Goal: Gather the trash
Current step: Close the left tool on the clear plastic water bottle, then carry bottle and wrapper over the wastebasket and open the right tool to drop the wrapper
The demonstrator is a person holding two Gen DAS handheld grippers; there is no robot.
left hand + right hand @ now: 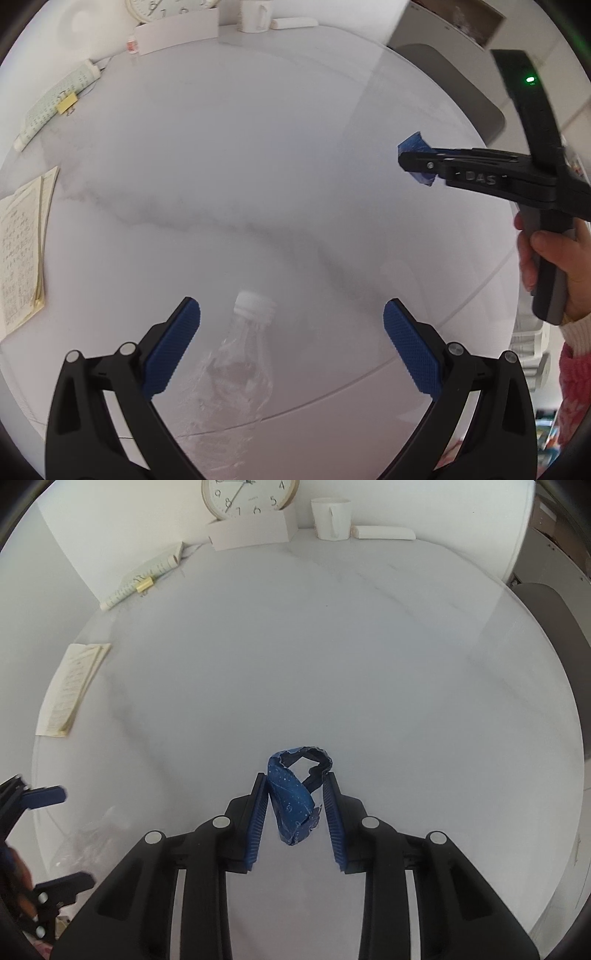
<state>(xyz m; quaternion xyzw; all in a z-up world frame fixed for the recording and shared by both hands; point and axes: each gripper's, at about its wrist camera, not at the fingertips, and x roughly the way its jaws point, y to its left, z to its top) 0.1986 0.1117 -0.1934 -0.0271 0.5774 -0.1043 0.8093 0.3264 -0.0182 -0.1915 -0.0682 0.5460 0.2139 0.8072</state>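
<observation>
A crumpled blue wrapper (291, 801) sits between the blue pads of my right gripper (295, 794), which is shut on it above the white marble table (332, 664). In the left wrist view the same right gripper (406, 162) shows from the side at the right, a hand on its handle, with the blue wrapper (413, 142) sticking out of its tip. My left gripper (291, 325) stands wide open over a clear plastic bottle (240, 369) with a white cap, which lies on the table near the front edge. The pads do not touch the bottle.
Along the back wall stand a clock (251, 494), a white box (255, 531), a white mug (330, 517) and a white bar-shaped item (384, 532). A rolled printed sheet (144, 578) and a paper booklet (74, 686) lie at the left. A grey chair (550, 620) stands beyond the right edge.
</observation>
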